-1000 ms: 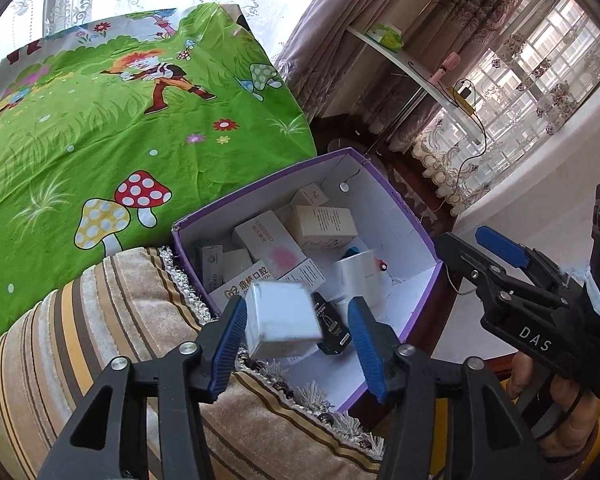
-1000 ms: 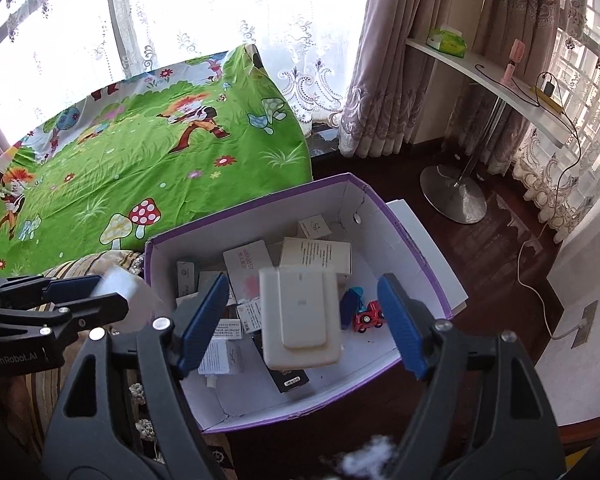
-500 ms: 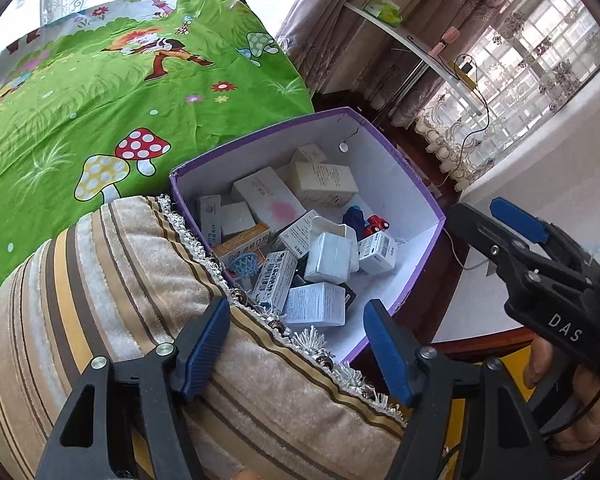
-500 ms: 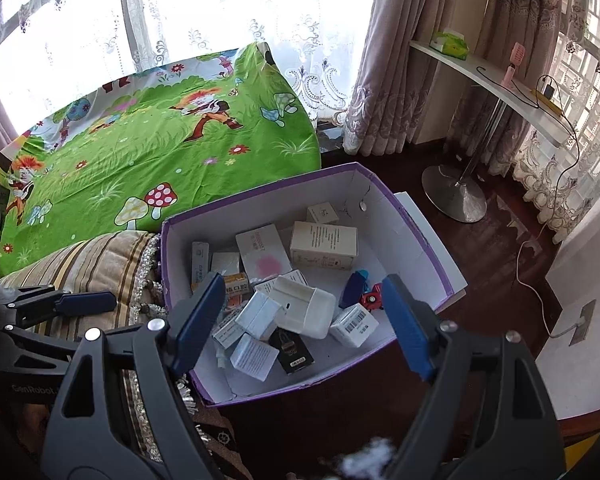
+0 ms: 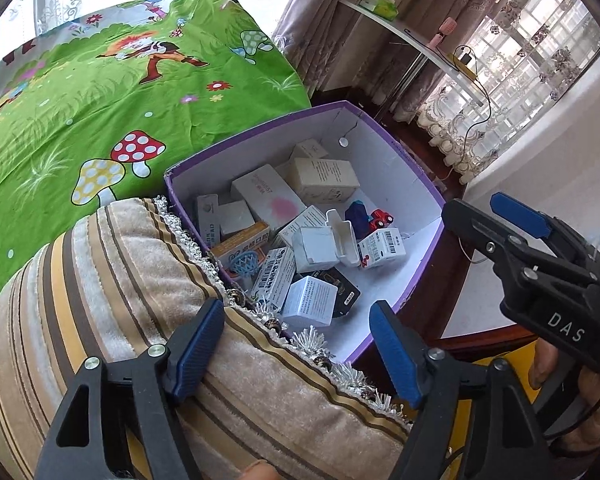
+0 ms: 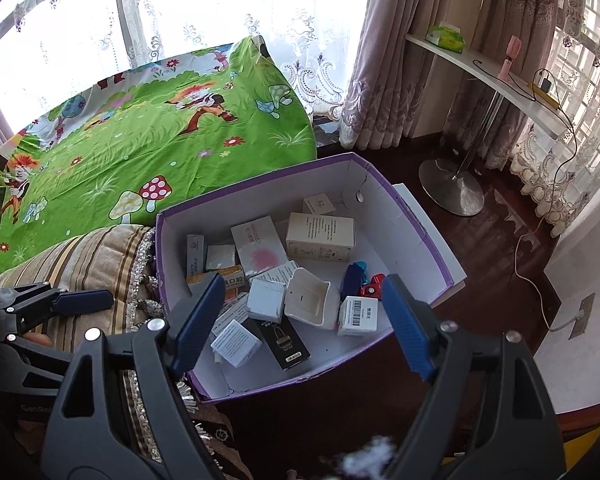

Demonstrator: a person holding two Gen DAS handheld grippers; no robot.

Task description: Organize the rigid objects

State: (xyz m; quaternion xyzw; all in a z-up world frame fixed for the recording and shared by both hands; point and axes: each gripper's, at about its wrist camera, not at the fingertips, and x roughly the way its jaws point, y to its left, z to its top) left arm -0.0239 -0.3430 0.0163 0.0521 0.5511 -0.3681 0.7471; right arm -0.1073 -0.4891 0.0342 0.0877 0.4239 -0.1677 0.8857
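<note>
A purple cardboard box (image 5: 420, 196) (image 6: 428, 236) with a white inside holds several small cartons, a cream plastic case (image 6: 310, 298) (image 5: 342, 236), a black packet (image 6: 284, 338) and a red toy car (image 6: 374, 285). My left gripper (image 5: 296, 344) is open and empty above a striped cushion (image 5: 100, 300), near the box's near edge. My right gripper (image 6: 300, 320) is open and empty above the box. The right gripper also shows at the right of the left wrist view (image 5: 496, 220). The left gripper shows at the left of the right wrist view (image 6: 76, 300).
A green cartoon bedsheet (image 6: 140, 140) lies behind the box. A white shelf (image 6: 500, 80) on a metal stand, curtains and a cable on the dark wood floor (image 6: 500, 248) are at the right. The striped cushion (image 6: 80, 256) borders the box's left side.
One second ago the left gripper let go a white carton and the right gripper a cream case. Both now lie in the box. Both grippers have drawn back and stay open.
</note>
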